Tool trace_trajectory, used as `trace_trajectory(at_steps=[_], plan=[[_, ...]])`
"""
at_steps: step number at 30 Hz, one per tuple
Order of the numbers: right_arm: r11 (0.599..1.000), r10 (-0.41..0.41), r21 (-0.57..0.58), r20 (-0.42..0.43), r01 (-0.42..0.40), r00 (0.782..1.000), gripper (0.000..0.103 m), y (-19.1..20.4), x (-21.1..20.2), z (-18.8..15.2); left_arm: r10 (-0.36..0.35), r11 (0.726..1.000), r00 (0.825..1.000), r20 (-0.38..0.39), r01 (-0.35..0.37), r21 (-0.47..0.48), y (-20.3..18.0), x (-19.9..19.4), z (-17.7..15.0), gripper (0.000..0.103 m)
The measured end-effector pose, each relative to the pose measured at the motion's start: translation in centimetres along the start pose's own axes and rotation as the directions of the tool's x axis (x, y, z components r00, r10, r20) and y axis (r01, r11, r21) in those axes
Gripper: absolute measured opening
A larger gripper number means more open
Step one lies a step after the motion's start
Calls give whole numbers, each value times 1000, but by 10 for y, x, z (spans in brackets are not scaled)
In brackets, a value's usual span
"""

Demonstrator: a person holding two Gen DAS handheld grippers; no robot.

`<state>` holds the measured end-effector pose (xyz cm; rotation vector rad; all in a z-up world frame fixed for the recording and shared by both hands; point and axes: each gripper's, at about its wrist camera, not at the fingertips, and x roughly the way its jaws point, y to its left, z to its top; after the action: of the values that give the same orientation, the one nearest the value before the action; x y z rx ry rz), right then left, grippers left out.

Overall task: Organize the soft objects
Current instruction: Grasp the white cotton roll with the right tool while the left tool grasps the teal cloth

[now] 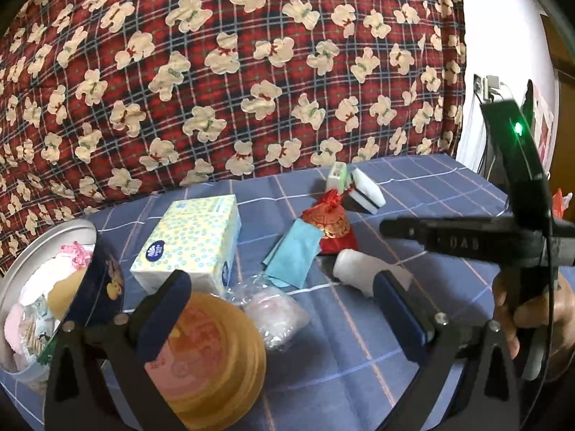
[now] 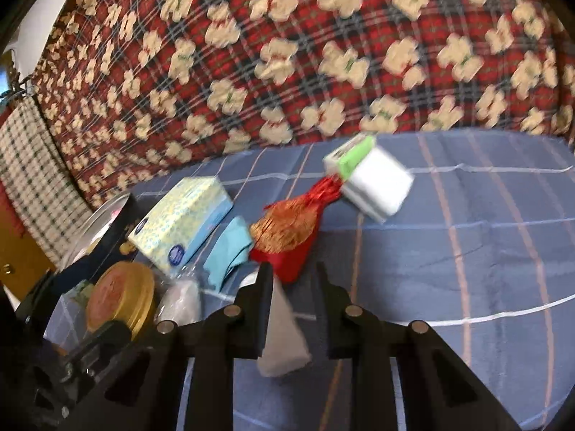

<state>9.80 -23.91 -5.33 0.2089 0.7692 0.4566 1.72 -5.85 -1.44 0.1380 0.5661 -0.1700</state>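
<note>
Soft items lie on the blue plaid sheet (image 1: 359,341): a white roll (image 1: 354,267), a teal cloth (image 1: 293,255), a red-gold pouch (image 1: 332,224), a clear bag of pink fluff (image 1: 275,310) and a white sponge (image 1: 366,190). My left gripper (image 1: 284,298) is open and empty above the sheet, just in front of the fluff bag. My right gripper (image 2: 293,280) is narrowly parted around the white roll (image 2: 284,337), which hangs between its fingers. In the left wrist view the right gripper's body (image 1: 467,239) reaches over the roll.
A round tin (image 1: 43,269) with soft items stands at the left, its gold lid (image 1: 215,352) beside it. A tissue box (image 1: 194,240) sits behind the lid. A small green-white pack (image 1: 337,176) lies by the sponge. A bear-print quilt (image 1: 233,72) rises behind.
</note>
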Motion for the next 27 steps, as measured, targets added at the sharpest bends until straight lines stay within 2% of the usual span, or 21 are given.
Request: trace_trajectory(at_steps=[4,7,9,11,13,14,15,18,20,23,25,27], plan=[[997,6,-82,-42,-9,999,24,18,13,-5,6,1000,1000,18,-6,-21,10,-5,3,102],[984,-81,-165,-87,66,993,25,28,30,-12,30,999,999,22,-29,-14,15,-7,7,102],[979,-90,-192,-91,71,992,48,29,32,-15,39,999,999,16,-39,-8,18,-5,9,102],[972,-111,-217,-116,84,987,59,31,39,-18,49,999,999,10,-49,-6,21,-3,11,102],[964,-154,-237,-133,119,979,59,32,46,-21,50,999,999,-5,-50,-11,24,0,12,102],[968,-142,-227,-140,107,980,52,30,46,-21,47,999,999,-12,-47,-13,25,2,12,102],[973,-125,-212,-141,93,982,34,27,45,-21,42,999,999,-21,-42,-17,25,4,13,102],[977,-128,-190,-136,101,982,33,22,43,-20,26,999,999,-41,-27,-23,24,11,16,102],[979,-139,-162,-90,123,986,32,18,33,-16,13,1000,998,-56,-14,-19,20,17,19,102],[992,-114,-54,1,114,993,32,3,11,-5,-7,1000,997,-75,7,-4,11,27,25,102],[990,-141,10,53,140,989,32,-10,-2,0,-24,1000,995,-95,25,9,2,36,30,102],[984,-168,71,77,163,983,32,-22,-9,3,-4,999,992,-127,10,50,-12,49,34,99]])
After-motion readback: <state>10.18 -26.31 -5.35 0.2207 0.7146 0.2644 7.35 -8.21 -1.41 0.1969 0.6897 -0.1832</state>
